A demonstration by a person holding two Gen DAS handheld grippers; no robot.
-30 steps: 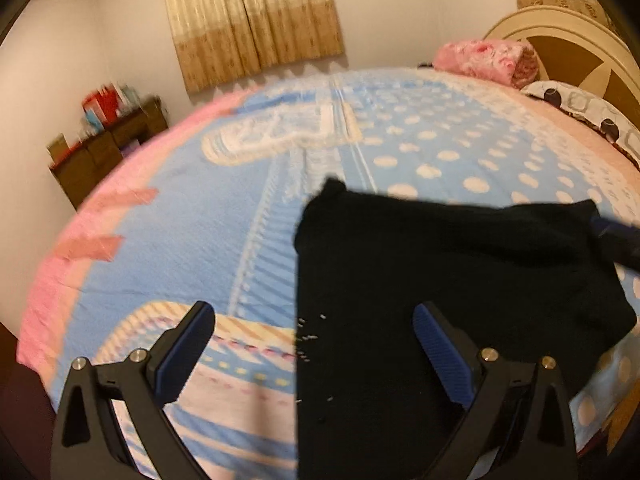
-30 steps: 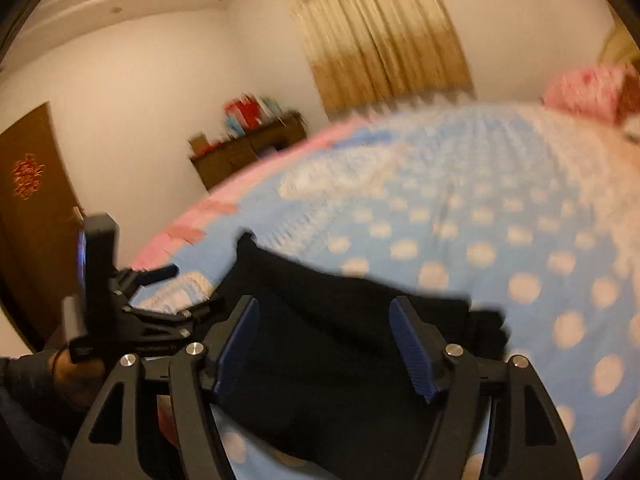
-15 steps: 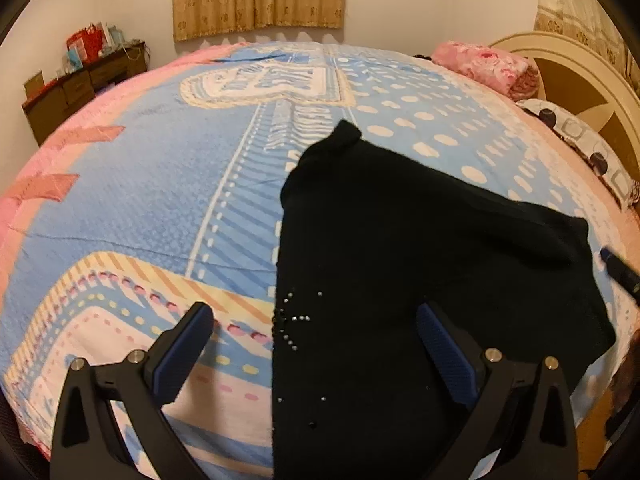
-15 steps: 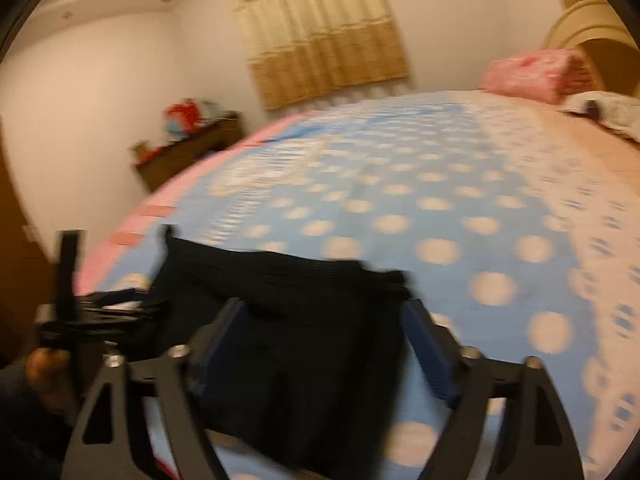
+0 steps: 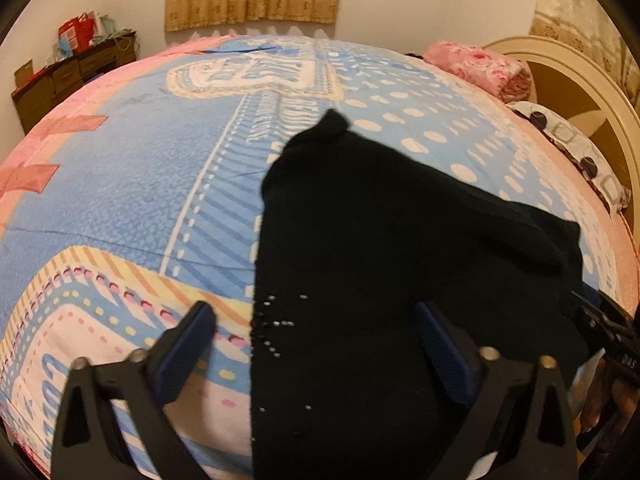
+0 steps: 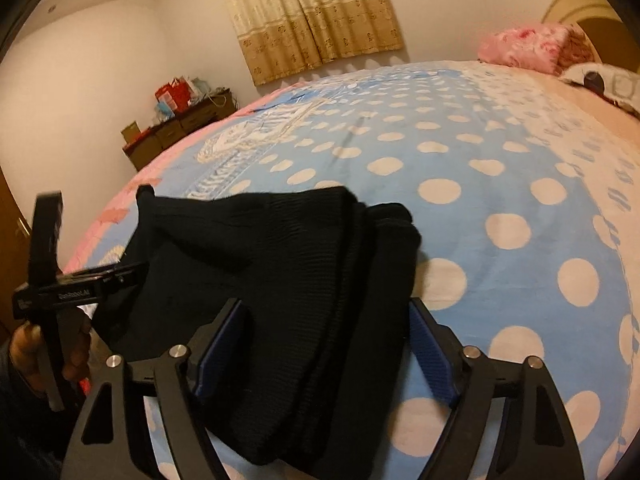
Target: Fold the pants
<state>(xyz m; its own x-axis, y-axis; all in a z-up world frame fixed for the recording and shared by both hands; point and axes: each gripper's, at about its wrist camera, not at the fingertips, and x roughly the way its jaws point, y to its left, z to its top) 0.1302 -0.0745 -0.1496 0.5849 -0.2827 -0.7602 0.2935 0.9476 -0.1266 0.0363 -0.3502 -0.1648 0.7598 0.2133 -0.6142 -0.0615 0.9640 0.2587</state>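
Note:
Black pants (image 5: 380,264) lie folded on the blue dotted bedsheet (image 5: 132,184), with small shiny studs near their left edge. My left gripper (image 5: 316,344) hovers over that edge; its jaws are wide but closing, one finger over the sheet and one over the cloth. In the right wrist view the thick folded end of the pants (image 6: 304,280) sits between the fingers of my right gripper (image 6: 328,340). Those jaws are closing, and the pads do not clearly press the cloth. The left gripper (image 6: 128,274) shows at the pants' left side, with a hand (image 6: 24,340) holding it.
A folded pink blanket (image 5: 476,66) and a patterned pillow (image 5: 572,148) lie by the cream headboard (image 5: 580,80). A wooden cabinet (image 6: 180,132) with bags stands against the far wall beside the curtain (image 6: 312,12). The bed's near edge runs just below both grippers.
The left view has tipped down, so more of the pants shows. My right gripper has sunk toward the folded end, which now lies between its fingers.

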